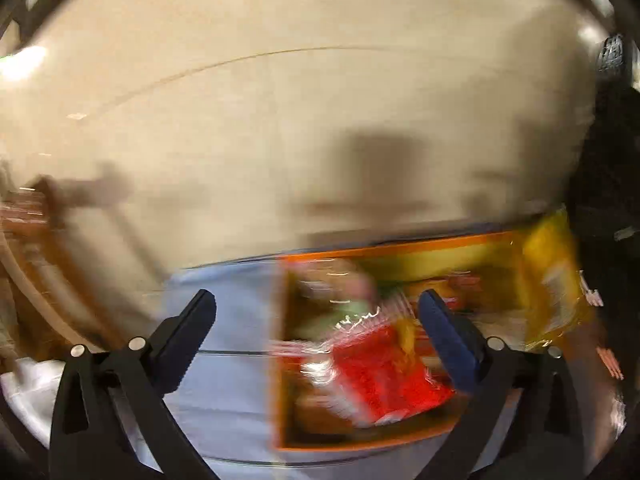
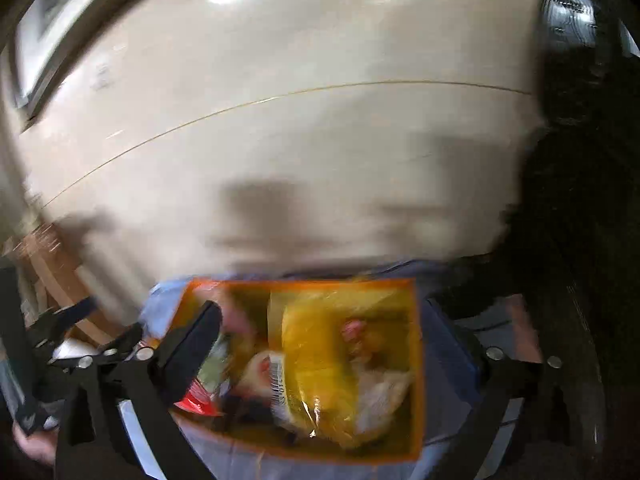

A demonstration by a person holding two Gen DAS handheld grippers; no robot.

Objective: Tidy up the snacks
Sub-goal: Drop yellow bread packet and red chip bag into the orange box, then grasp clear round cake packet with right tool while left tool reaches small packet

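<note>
An orange box (image 1: 400, 249) stands on a pale blue cloth (image 1: 232, 320) and holds several snack packs. In the left wrist view a red pack (image 1: 384, 376) lies inside it and a yellow bag (image 1: 552, 280) leans at its right end. My left gripper (image 1: 316, 320) is open and empty, above the box's left part. In the right wrist view the orange box (image 2: 416, 360) shows the yellow bag (image 2: 320, 360) and a red pack (image 2: 196, 402). My right gripper (image 2: 328, 328) is open and empty, straddling the box from above. Both views are blurred.
A shiny beige floor (image 1: 300, 120) lies beyond the cloth. A wooden chair or frame (image 1: 48, 248) stands at the left. A dark mass (image 2: 580, 200) fills the right side. The left gripper (image 2: 64, 320) shows at the left of the right wrist view.
</note>
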